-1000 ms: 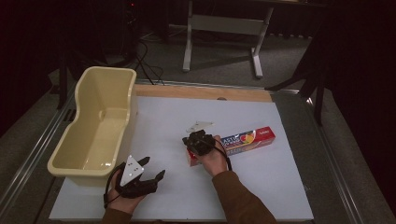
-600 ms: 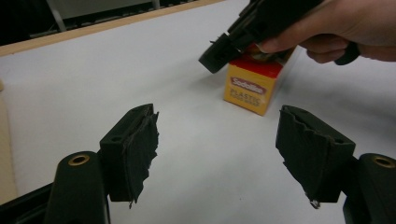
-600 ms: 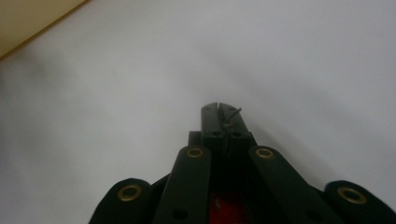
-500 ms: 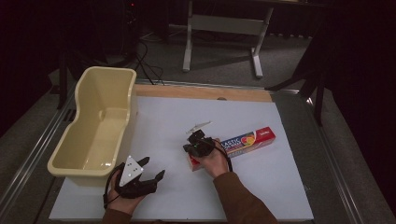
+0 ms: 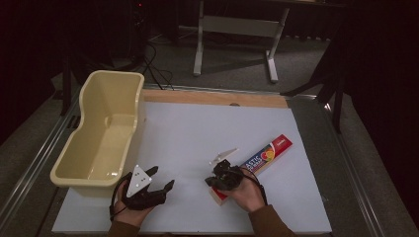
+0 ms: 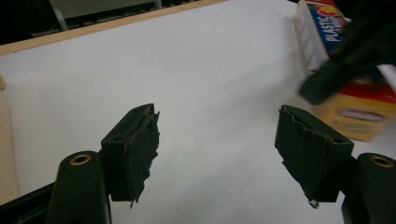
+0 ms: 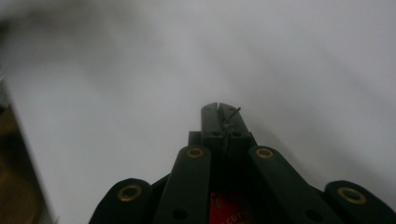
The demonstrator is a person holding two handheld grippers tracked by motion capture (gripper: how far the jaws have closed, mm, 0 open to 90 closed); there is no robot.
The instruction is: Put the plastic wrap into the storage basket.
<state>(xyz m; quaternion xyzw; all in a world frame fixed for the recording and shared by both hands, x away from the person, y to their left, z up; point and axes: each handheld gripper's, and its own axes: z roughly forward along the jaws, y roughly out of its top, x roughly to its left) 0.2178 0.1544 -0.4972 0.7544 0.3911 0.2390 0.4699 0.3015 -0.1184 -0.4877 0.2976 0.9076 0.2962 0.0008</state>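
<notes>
Our right gripper (image 5: 221, 178) is pinched tight with nothing inside, above the near end of the plastic wrap box (image 5: 257, 163). Our left gripper (image 6: 217, 154) is wide apart beside the tub (image 5: 101, 136). The box looks light, stiff and smooth, so we'd hold its narrow sides.

Dim room: a grey metal stand (image 5: 236, 30) on grey floor (image 5: 232, 69) beyond the table.
</notes>
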